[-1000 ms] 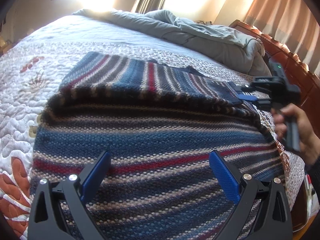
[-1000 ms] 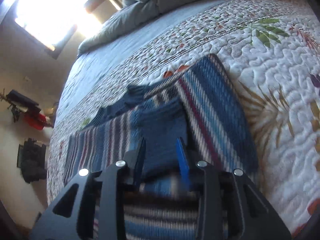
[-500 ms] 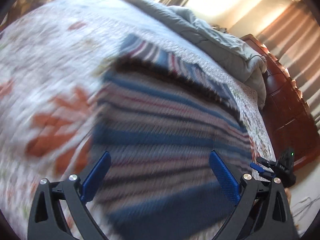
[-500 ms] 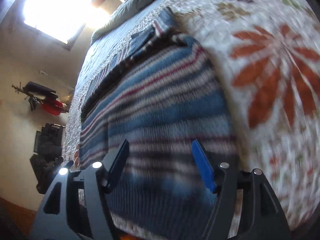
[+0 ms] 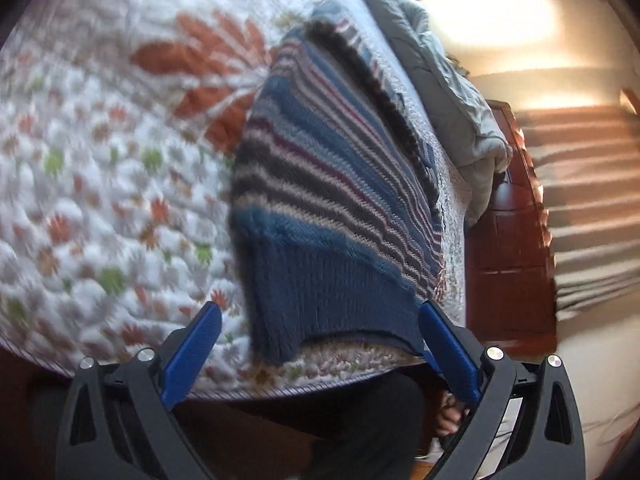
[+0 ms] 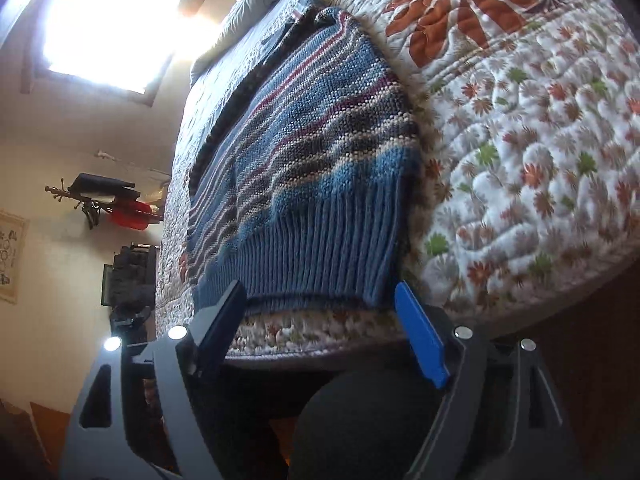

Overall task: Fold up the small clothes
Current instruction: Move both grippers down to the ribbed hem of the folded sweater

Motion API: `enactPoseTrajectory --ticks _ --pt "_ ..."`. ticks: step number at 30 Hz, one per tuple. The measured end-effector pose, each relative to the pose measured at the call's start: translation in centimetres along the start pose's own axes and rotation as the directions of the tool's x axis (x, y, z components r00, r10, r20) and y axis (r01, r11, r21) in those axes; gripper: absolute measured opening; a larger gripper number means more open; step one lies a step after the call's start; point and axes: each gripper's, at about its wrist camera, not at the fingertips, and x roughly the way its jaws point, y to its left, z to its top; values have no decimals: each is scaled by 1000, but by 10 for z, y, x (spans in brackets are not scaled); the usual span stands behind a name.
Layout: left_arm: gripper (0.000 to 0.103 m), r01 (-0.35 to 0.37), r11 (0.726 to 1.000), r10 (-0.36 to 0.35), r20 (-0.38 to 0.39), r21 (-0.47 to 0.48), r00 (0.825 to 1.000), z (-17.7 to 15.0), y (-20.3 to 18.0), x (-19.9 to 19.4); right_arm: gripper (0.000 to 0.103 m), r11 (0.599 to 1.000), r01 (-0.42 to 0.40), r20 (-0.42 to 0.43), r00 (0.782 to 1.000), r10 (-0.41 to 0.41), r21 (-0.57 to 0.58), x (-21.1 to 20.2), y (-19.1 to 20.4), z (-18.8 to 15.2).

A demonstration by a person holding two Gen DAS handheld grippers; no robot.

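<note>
A blue striped knit sweater (image 5: 320, 184) lies flat on the floral quilt, its ribbed blue hem at the near bed edge; it also shows in the right wrist view (image 6: 304, 168). My left gripper (image 5: 320, 332) is open and empty, just in front of the hem's left corner. My right gripper (image 6: 320, 300) is open and empty, its fingers straddling the hem's right part at the bed edge. Neither touches the sweater as far as I can tell.
The floral quilt (image 5: 100, 184) covers the bed; it also shows in the right wrist view (image 6: 540, 140). A grey duvet (image 5: 452, 92) is bunched at the far end by a wooden headboard (image 5: 516, 240). A bright window (image 6: 108, 24) and wall clutter (image 6: 116, 204) lie to the left.
Both grippers pulled back from over the sweater to its ribbed hem at the near bed edge. My right gripper let go of the dark blue sleeve and opened.
</note>
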Motion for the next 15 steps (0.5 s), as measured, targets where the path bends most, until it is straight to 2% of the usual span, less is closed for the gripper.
enactPoseTrajectory --ticks 6,11,15 --pt "99 32 998 -36 -64 -62 997 -8 9 14 79 999 -17 -18 1000 18 48 -5 -11 -2" --pt "99 40 994 -47 -70 -101 996 -12 16 29 79 994 -33 -1 999 33 104 -14 -31 -4" --pt "99 47 994 -54 -65 -102 996 -10 16 37 74 990 -47 -7 999 48 130 -12 -42 0"
